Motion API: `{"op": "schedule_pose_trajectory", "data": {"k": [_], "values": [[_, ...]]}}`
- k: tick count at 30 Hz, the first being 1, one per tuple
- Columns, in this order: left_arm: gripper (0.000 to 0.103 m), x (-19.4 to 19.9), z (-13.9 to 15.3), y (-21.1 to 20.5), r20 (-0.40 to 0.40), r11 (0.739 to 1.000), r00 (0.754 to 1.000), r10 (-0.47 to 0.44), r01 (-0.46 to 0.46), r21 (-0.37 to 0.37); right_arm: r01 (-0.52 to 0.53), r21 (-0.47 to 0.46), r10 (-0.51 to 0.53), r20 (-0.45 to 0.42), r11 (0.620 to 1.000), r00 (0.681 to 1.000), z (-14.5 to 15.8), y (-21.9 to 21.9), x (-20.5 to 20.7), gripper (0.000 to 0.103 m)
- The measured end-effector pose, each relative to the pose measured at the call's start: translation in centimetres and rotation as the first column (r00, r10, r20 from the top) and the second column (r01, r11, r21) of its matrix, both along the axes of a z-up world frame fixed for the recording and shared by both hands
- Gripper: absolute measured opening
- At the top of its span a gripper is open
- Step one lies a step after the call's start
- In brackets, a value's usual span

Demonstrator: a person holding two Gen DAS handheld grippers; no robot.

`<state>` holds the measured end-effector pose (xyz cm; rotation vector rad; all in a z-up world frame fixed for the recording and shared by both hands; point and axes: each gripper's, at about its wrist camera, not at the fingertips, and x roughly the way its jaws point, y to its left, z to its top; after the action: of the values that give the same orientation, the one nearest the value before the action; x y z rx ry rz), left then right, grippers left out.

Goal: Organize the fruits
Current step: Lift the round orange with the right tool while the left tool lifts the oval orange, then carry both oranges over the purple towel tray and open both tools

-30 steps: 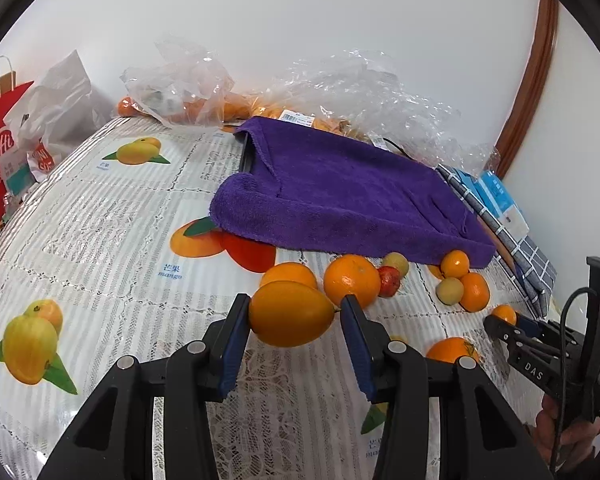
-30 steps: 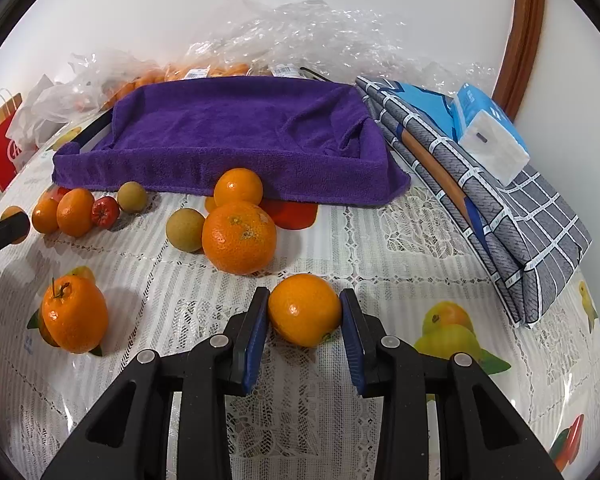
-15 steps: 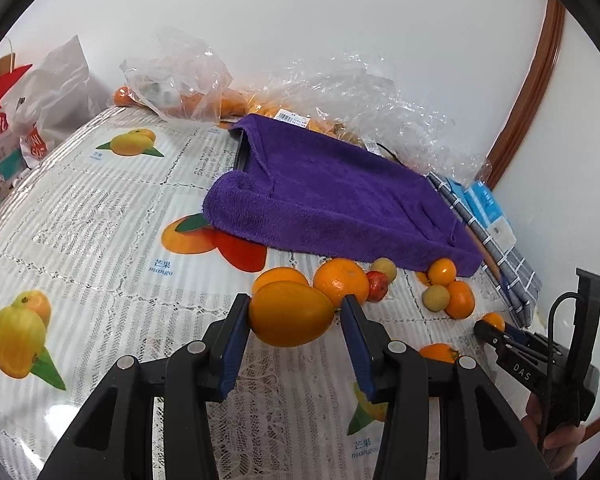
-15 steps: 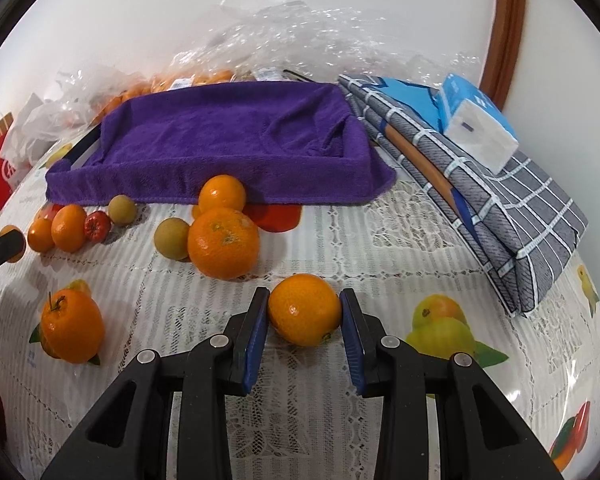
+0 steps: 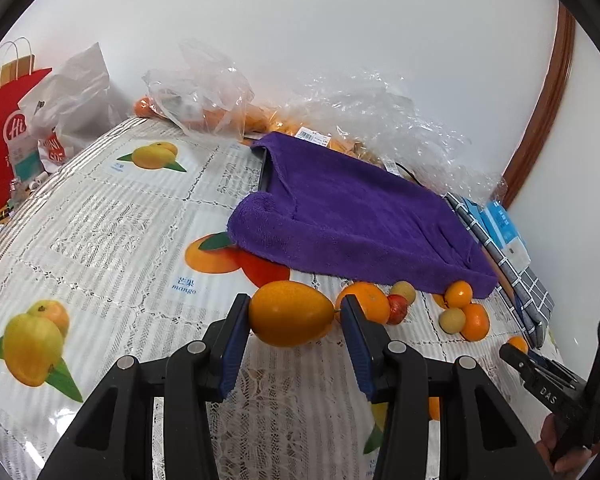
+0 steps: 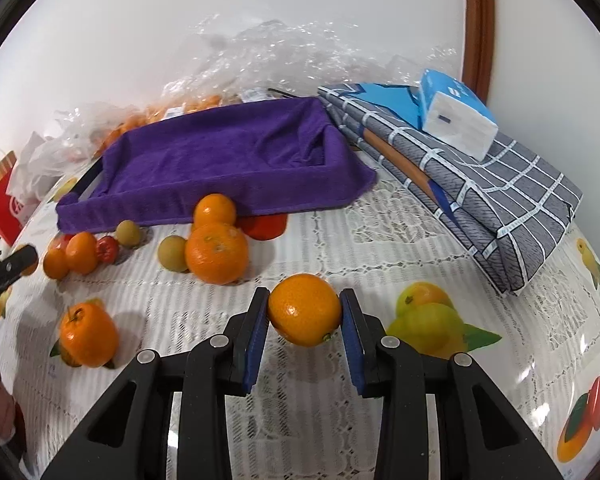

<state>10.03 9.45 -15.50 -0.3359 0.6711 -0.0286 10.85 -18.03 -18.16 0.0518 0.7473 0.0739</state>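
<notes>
Left gripper [image 5: 292, 316] clamps the yellow-orange fruit [image 5: 290, 313] above the tablecloth [image 5: 112, 224], purple-towelled tray [image 5: 352, 216] at one o'clock. Right gripper [image 6: 304, 312] (equally snug) pinches an orange [image 6: 304, 310], tray at eleven.

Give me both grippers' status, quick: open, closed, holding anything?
Left gripper: closed on a yellow-orange mango.
Right gripper: closed on an orange.

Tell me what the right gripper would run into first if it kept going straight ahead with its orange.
Probably the purple towel-lined tray; the right gripper points just right of the big orange, though depth is unclear.
</notes>
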Motion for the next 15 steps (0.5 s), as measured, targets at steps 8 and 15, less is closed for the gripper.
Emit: {"op": "schedule_pose_trajectory", "data": {"k": [8,15], "values": [[0.043,0.2,-0.2,0.2,-0.006,1.000,1.000,-0.007,0.007,-0.015,0.000,0.060,-0.003,0.039,0.998,0.999,0.4,-0.9,-0.7,0.035],[0.043,0.1,-0.1,0.2,-0.001,0.999,1.000,-0.017,0.017,-0.028,0.004,0.084,-0.008,0.049,0.996,0.999,0.5,-1.2,-0.8,0.035]]}}
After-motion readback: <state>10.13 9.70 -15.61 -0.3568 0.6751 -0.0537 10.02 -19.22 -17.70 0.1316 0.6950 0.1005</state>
